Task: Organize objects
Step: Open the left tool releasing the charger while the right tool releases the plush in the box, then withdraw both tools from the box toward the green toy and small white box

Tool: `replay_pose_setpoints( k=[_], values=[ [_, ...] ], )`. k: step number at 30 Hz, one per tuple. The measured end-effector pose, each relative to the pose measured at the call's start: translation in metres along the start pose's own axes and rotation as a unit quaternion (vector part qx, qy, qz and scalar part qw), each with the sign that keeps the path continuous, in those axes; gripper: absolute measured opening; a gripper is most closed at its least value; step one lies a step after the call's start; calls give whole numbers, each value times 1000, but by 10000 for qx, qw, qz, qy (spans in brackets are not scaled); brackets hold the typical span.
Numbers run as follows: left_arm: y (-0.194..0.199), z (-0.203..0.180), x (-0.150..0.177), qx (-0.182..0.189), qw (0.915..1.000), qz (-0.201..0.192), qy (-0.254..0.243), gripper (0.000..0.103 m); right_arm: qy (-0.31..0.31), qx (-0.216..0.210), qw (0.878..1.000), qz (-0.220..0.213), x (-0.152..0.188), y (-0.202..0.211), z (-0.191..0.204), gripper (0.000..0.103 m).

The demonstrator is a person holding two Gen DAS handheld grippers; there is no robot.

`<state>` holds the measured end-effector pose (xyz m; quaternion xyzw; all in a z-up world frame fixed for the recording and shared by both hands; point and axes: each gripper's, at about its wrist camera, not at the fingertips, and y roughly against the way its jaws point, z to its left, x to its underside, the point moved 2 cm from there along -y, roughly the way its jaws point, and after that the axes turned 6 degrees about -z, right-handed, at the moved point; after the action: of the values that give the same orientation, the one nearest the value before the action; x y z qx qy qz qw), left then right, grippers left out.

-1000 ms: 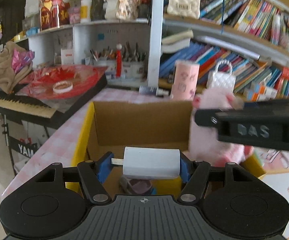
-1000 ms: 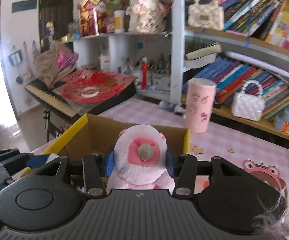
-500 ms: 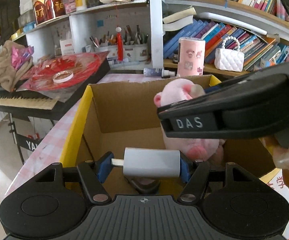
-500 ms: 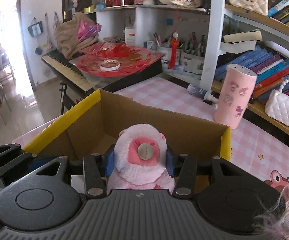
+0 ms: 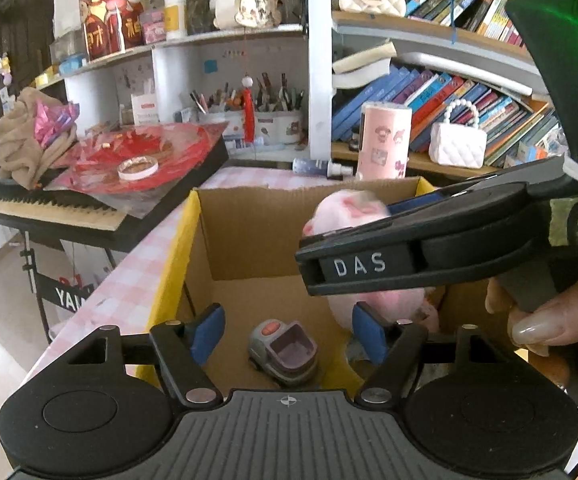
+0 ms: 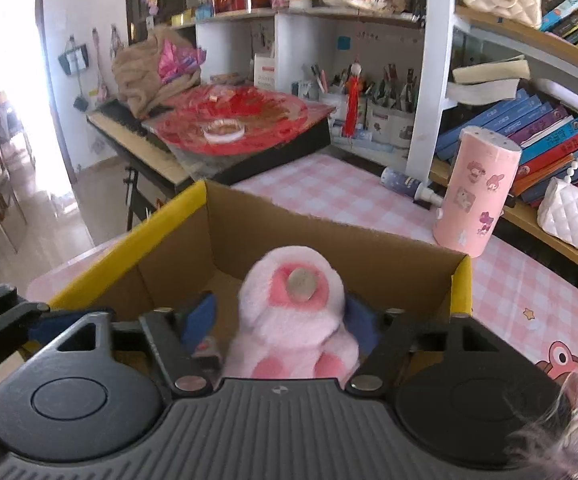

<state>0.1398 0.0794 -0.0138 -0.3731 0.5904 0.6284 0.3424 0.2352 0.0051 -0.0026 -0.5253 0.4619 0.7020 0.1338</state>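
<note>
Sitting loose between the right hand-held gripper's (image 6: 281,320) just-opened jaws: the pink plush (image 6: 293,316).

The left gripper (image 5: 287,330) hangs over an open cardboard box (image 5: 249,236), its jaws just opened with nothing between them. A small grey toy (image 5: 283,350) lies on the box floor below. The right gripper (image 5: 409,260) reaches across with a pink plush toy (image 5: 353,210) beside it.
</note>
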Motion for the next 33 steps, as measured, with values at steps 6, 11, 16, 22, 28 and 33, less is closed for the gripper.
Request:
replay_pose_setpoints(
  k=[6,11,16,22,28,33],
  values=[
    [22,5,-5,-39,9996,-261,50,79,-159,51,9994,-304,-8,27,6,73],
    [41,12,-4,-80,9990,-429,111,79,-361,326,9977,-465,-8,52,7,74],
    [58,24,2,-214,9984,-468,251,79,-465,701,9949,-554,2,78,9,73],
    [79,36,16,-331,9978,-427,374,84,-493,1037,9919,-551,24,108,22,74],
    [100,43,35,-321,9983,-263,411,86,-401,1353,9892,-406,53,130,45,79],
    [113,46,54,-285,9986,-12,448,88,-491,1563,9863,-211,84,149,64,79]
  ],
)
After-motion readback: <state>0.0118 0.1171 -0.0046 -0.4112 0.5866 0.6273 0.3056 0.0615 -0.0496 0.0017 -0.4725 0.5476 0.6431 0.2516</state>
